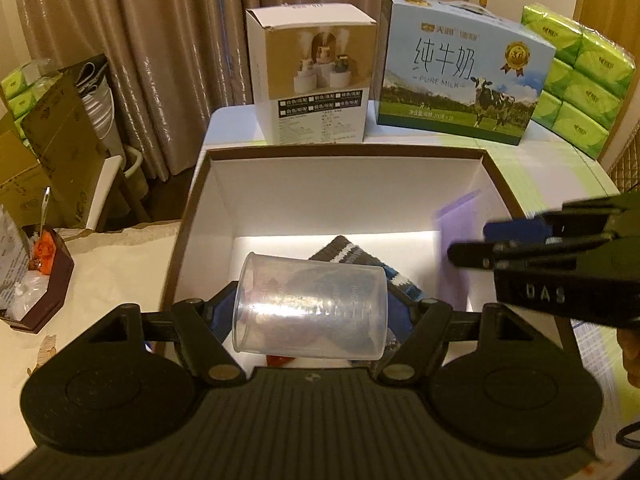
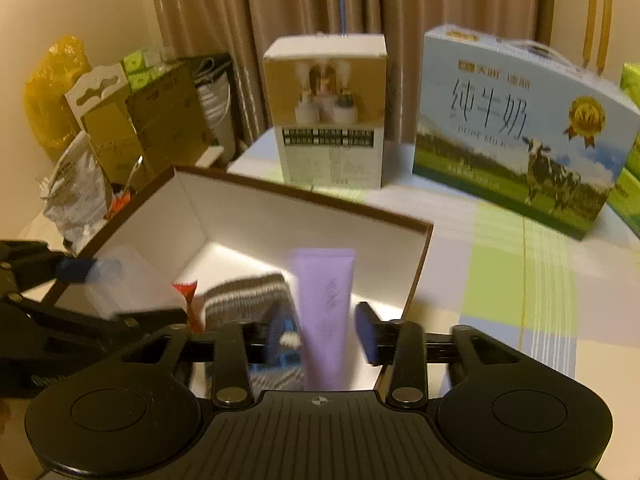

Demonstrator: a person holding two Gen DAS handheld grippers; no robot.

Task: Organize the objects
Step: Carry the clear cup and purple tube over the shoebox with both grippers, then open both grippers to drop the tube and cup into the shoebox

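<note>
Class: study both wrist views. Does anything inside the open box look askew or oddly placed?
The purple tube stands tilted between the right gripper's open jaws, not flat. The clear cup lies sideways in the left gripper.

Open-topped box (image 1: 496, 168) admits entry from above; sock (image 1: 352, 256) and purple tube (image 2: 326, 312) crowd its floor. Far cartons (image 1: 312, 80) block beyond.

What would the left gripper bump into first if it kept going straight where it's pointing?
Probably the striped sock on the box floor. The left gripper holds a clear cup over the open box, aimed down into it. Depth is hard to judge.
</note>
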